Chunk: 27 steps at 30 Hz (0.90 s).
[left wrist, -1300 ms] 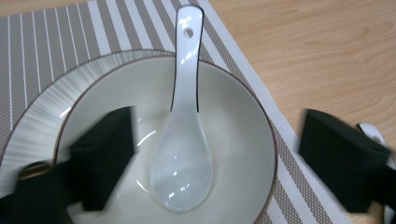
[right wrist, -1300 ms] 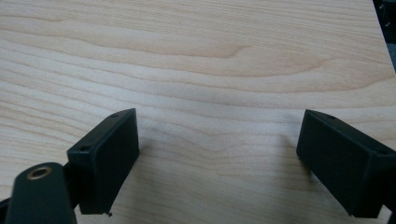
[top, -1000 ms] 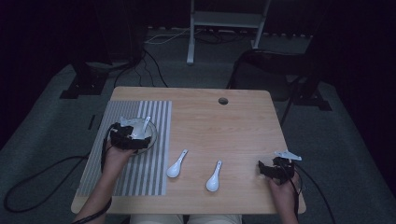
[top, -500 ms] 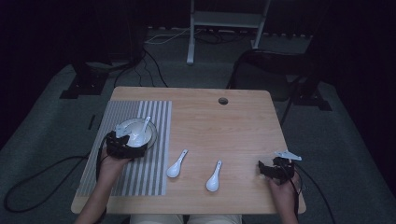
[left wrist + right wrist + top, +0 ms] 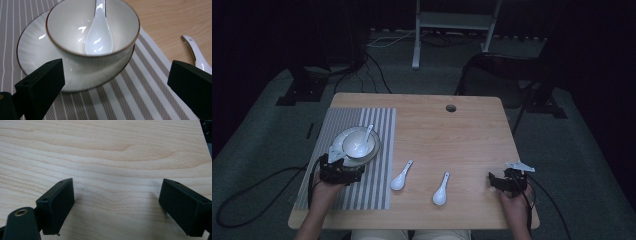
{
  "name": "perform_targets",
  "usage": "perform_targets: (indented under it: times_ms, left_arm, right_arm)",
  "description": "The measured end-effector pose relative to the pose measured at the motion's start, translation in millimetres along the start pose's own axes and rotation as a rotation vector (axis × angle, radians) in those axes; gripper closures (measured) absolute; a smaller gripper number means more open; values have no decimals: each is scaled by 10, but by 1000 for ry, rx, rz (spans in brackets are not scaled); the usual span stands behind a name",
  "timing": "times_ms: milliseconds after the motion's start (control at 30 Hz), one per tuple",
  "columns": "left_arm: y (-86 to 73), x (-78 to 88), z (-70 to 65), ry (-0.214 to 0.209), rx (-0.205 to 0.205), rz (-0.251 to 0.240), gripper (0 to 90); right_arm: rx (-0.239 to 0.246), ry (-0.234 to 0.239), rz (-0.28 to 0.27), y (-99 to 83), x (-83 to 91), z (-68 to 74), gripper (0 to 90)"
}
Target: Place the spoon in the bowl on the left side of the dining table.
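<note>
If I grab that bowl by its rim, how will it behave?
The bowl looks glazed and glossy, so probably slippery and breakable. It sits loose on a saucer, which would likely stay behind. The spoon leaning inside may slide or clatter if tilted.

Wooden table (image 5: 472, 135) — striped mat (image 5: 362, 190), two spoons (image 5: 401, 177).

Spoon (image 5: 98, 30) handle cut off; second spoon (image 5: 196, 53) partly hidden.
</note>
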<state>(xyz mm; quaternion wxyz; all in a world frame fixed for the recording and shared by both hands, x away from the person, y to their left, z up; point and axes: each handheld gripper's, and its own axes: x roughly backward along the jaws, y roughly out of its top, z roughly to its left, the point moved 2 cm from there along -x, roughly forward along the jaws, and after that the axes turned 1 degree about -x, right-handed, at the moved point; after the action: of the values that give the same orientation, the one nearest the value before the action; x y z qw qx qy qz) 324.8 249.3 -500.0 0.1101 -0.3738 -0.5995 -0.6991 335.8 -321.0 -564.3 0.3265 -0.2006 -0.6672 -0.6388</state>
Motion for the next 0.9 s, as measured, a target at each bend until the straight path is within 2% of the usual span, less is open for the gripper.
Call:
perform_targets:
  times_ms: [233, 467, 633, 667, 900]
  left_arm:
    - [-215, 73, 21, 3, 18, 8, 12]
    - [-380, 170, 48, -16, 51, -23, 12]
    - [-469, 212, 70, -4, 51, -27, 12]
    - [-533, 237, 80, -4, 63, -31, 12]
    - [-715, 302, 90, 13, 75, -26, 12]
  right_arm:
    - [0, -1, 1, 0, 1, 0, 123]
    - [0, 0, 1, 0, 1, 0, 123]
    - [0, -1, 1, 0, 1, 0, 123]
    - [0, 0, 1, 0, 1, 0, 123]
    - [0, 0, 1, 0, 1, 0, 123]
